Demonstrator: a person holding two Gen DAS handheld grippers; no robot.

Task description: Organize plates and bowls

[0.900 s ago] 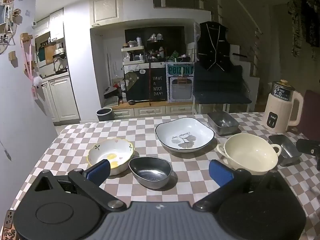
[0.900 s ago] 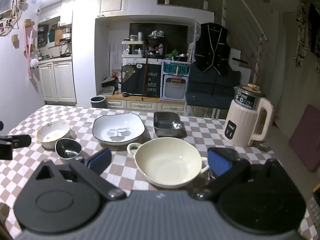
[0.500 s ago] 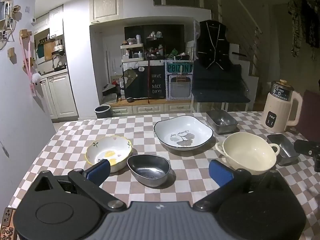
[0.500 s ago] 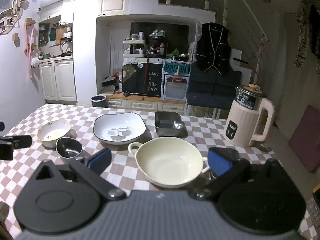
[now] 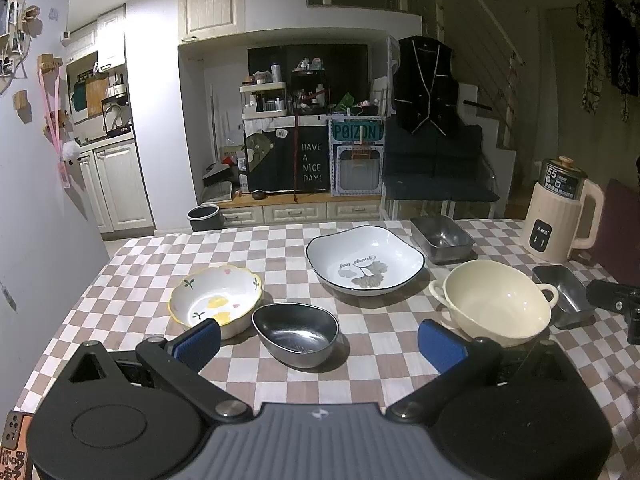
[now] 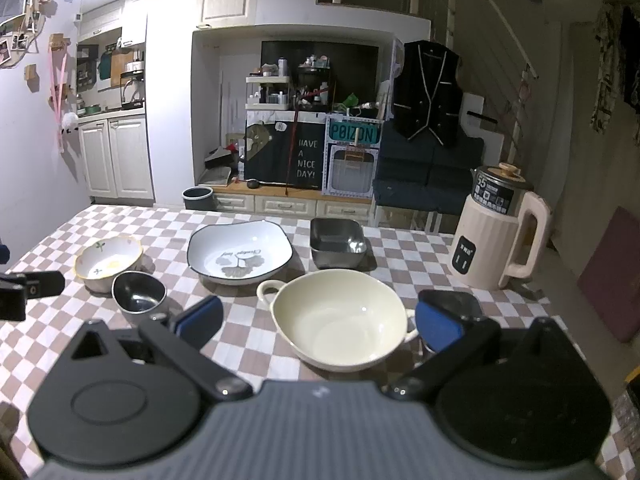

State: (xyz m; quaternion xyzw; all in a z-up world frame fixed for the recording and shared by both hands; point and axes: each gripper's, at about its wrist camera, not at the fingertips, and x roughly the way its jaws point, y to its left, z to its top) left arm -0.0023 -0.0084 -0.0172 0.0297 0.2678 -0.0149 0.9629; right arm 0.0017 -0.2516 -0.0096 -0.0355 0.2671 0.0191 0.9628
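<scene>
Landmark: cream two-handled bowl (image 6: 340, 320) on the checked surface (image 5: 140, 280). Both tongs wide open, nothing between the pads, nothing held. Right tongs (image 6: 320, 318) sit directly behind the cream bowl: the bowl fills the gap between the blue pads, its handles lying left-right across the line of approach. Left tongs (image 5: 318, 338) point instead at the small steel bowl (image 5: 296, 334), which lies well left of the cream bowl; the floral bowl (image 5: 216, 300) is just beside the steel one, further left again. White leaf-print dish (image 5: 366, 260) is behind and left of the cream bowl; square steel tray (image 5: 442, 238) behind it; a second steel tray (image 5: 562, 294) just to its right. All pieces separate, none stacked. Judgement: sorting not yet begun; right hand nearer the cream bowl, left hand nearer the steel bowl. The cream bowl looks too wide to straddle, so a rim or handle grip seems called for.
</scene>
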